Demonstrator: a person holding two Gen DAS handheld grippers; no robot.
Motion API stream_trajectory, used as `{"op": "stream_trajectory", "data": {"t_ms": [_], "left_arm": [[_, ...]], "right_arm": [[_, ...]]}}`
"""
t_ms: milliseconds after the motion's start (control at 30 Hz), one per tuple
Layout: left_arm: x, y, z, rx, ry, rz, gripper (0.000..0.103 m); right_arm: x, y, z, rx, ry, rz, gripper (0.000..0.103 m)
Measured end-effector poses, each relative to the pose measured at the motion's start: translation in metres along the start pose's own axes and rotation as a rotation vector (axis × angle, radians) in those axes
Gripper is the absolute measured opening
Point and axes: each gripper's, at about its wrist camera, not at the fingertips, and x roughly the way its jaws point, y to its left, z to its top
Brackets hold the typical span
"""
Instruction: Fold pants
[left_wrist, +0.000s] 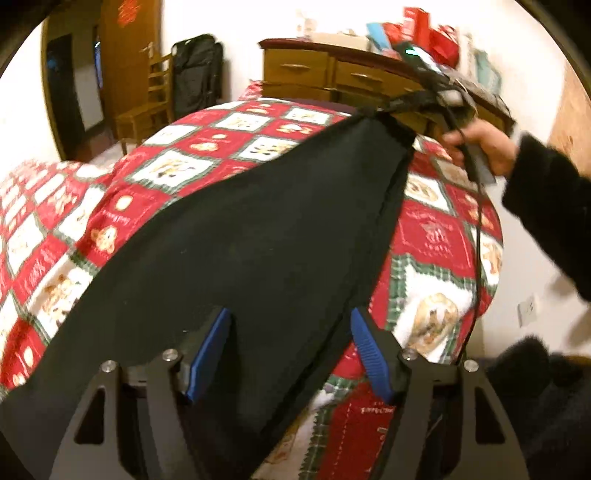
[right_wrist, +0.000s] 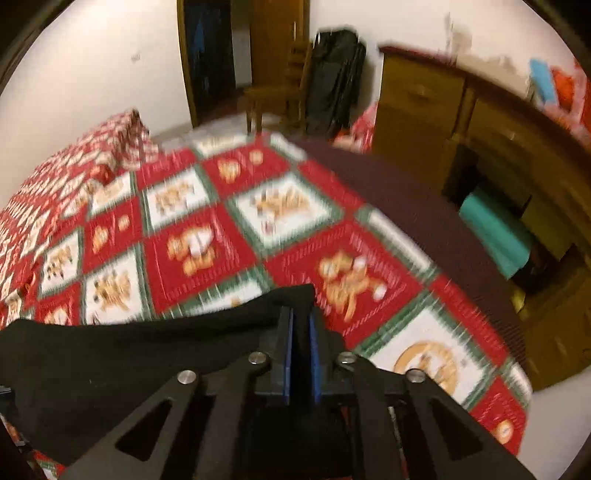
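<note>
Black pants (left_wrist: 258, 240) hang stretched over a red, white and green patchwork quilt (left_wrist: 221, 140) on a bed. In the left wrist view my left gripper (left_wrist: 290, 321) stands open, blue pads wide apart, with the near part of the cloth lying between them and draped over the left finger. At the far end my right gripper (left_wrist: 380, 110), held by a hand (left_wrist: 487, 147) in a dark sleeve, pinches a corner of the pants and lifts it. In the right wrist view my right gripper (right_wrist: 301, 314) is shut on the pants (right_wrist: 110, 354), which trail off to the left.
A wooden dresser (left_wrist: 306, 70) with red boxes on top stands beyond the bed, close to its far edge. A wooden chair (left_wrist: 155, 99) and a black bag (left_wrist: 195, 74) stand by the doorway. A black cable (left_wrist: 478, 240) hangs from the right gripper.
</note>
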Motion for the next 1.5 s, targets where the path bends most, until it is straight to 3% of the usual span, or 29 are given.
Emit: {"op": "stream_trajectory", "data": {"t_ms": [33,100,133,233,267,300,367,500,567,700,967,1067,1133,1167,1500], "left_arm": [[0.000,-0.001,0.000,0.007,0.003,-0.003,0.070],[0.000,0.000,-0.001,0.004,0.012,-0.010,0.070],[-0.001,0.000,-0.002,0.001,0.013,-0.014,0.070],[-0.005,0.002,-0.001,-0.002,0.006,-0.028,0.070],[-0.008,0.003,0.000,-0.006,-0.003,-0.035,0.070],[-0.011,0.005,0.001,-0.013,-0.016,-0.040,0.070],[-0.017,0.010,0.004,-0.034,-0.041,-0.040,0.070],[-0.023,0.024,0.005,-0.097,-0.074,-0.016,0.070],[-0.026,0.032,0.003,-0.134,-0.085,0.012,0.070],[-0.028,0.042,-0.004,-0.169,-0.081,0.056,0.070],[-0.007,0.039,-0.019,-0.177,-0.006,0.084,0.070],[-0.002,0.036,-0.016,-0.168,0.012,0.117,0.072],[-0.003,0.038,-0.012,-0.183,0.021,0.130,0.073],[-0.003,0.040,-0.009,-0.195,0.031,0.151,0.074],[-0.012,0.059,0.001,-0.284,0.021,0.356,0.074]], "right_arm": [[0.002,-0.003,-0.002,0.017,0.016,-0.006,0.024],[-0.009,-0.012,-0.008,0.078,-0.007,-0.020,0.056],[-0.020,-0.017,-0.013,0.117,-0.032,-0.037,0.062],[-0.062,-0.019,-0.032,0.187,-0.128,-0.072,0.064],[-0.075,-0.017,-0.041,0.214,-0.152,-0.031,0.064],[-0.088,-0.012,-0.053,0.255,-0.173,0.072,0.064],[-0.095,0.005,-0.071,0.275,-0.139,0.221,0.064],[-0.081,0.055,-0.100,0.232,-0.046,0.299,0.039],[-0.069,0.072,-0.107,0.230,0.002,0.300,0.039],[-0.063,0.096,-0.110,0.199,0.004,0.287,0.039],[-0.058,0.136,-0.110,0.196,0.065,0.448,0.039],[-0.055,0.139,-0.109,0.220,0.057,0.444,0.039],[-0.054,0.144,-0.108,0.229,0.052,0.446,0.024],[-0.052,0.147,-0.108,0.218,0.059,0.439,0.010],[-0.070,0.140,-0.115,0.184,0.014,0.392,0.004]]}}
